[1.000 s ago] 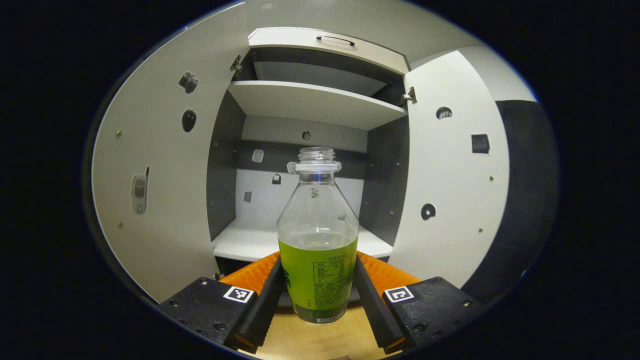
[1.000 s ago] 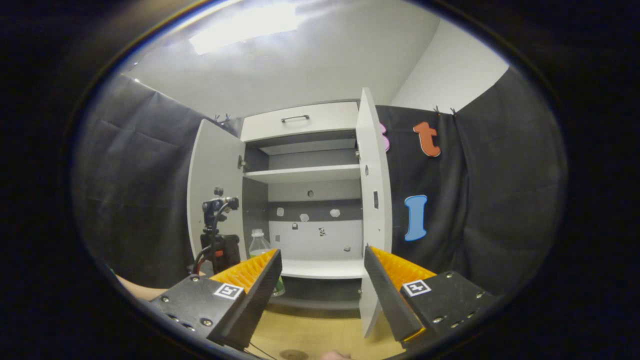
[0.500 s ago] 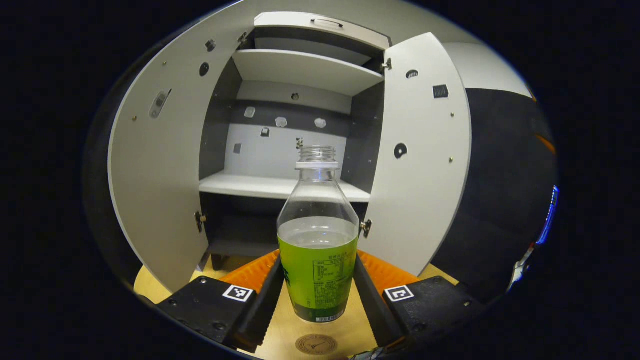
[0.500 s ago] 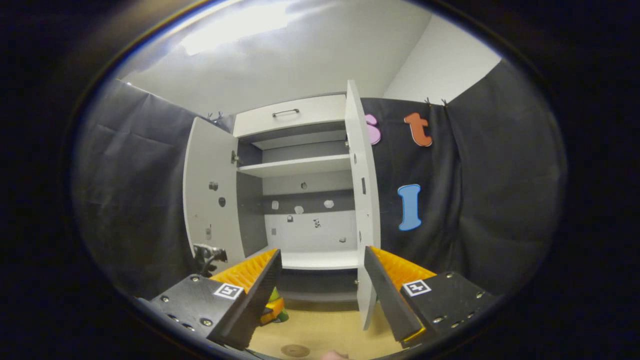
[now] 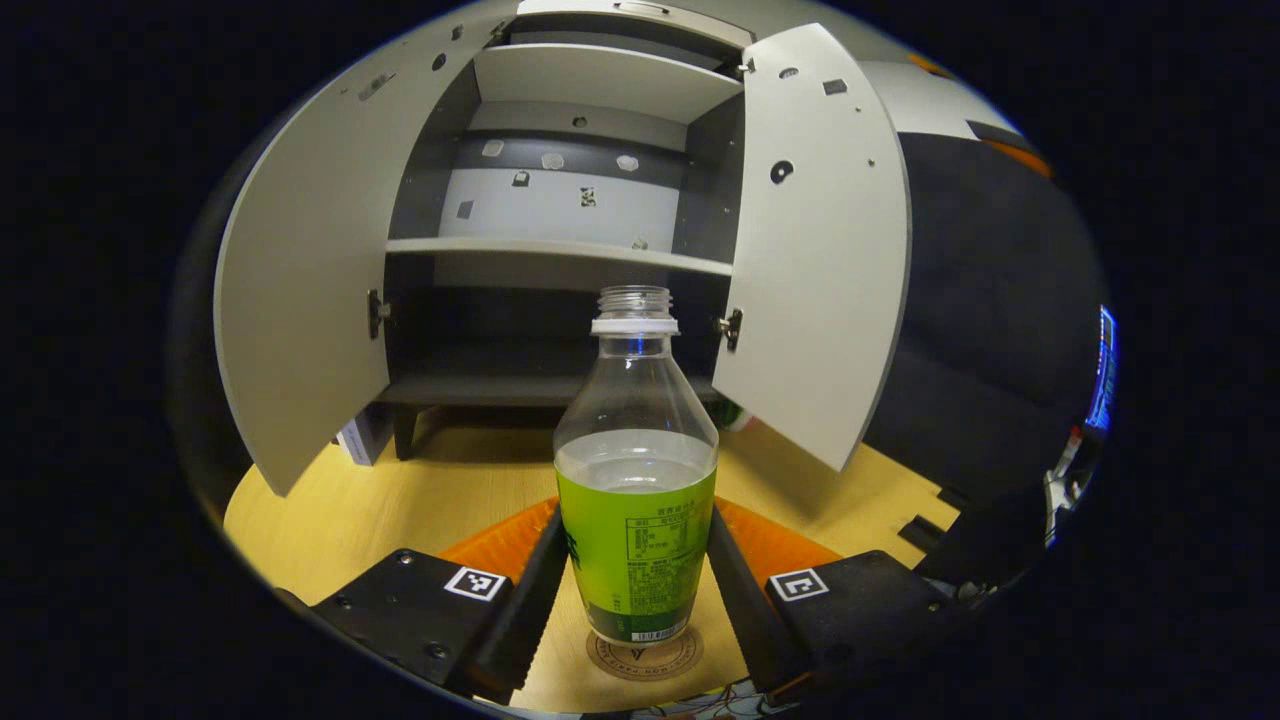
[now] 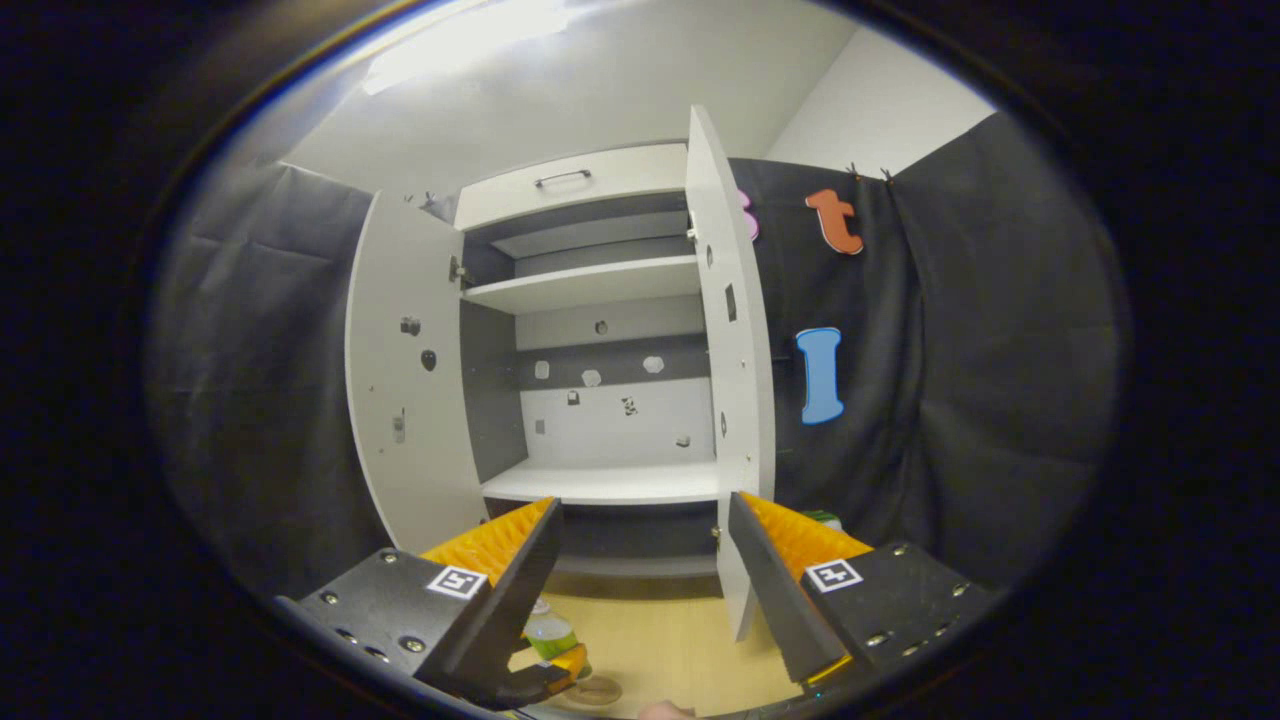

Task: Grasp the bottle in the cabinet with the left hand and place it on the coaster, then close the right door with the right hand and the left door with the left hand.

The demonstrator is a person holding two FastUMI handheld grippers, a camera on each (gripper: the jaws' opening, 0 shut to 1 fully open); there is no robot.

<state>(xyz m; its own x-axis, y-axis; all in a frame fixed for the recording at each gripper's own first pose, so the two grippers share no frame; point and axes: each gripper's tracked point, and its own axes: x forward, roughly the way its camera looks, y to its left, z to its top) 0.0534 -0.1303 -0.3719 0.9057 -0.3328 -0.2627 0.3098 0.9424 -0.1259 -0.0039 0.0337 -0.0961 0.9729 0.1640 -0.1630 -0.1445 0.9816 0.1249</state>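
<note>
Pale wood worktop (image 5: pixel 400 500) is carrying the open cabinet (image 5: pixel 560 260), and black cloth is lining the booth behind it. Over the last second your left tongs (image 5: pixel 635 590) have been drawing the bottle (image 5: pixel 636 470) out of the cabinet and down: a second ago it was hanging level with the lower shelf, and now its base is arriving just above the coaster (image 5: pixel 645 655), possibly touching it; contact cannot be confirmed. By my reading, the placing step is nearly finished, with only setting down and release remaining.

Your left tongs are closing on the bottle's labelled lower body, one finger pressing each side, and the bottle is standing upright between them, uncapped and partly filled. In the right gripper view the bottle (image 6: pixel 550 632) and coaster (image 6: pixel 597 690) are showing low at the left, beyond that tool's own left finger.

Your right tongs (image 6: pixel 640 590) are standing wide open, gripping nothing, and pointing into the cabinet with the right door (image 6: pixel 735 380) just ahead. Both that door and the left door (image 6: pixel 405 370) are hanging fully open, so both closings are still outstanding.
</note>
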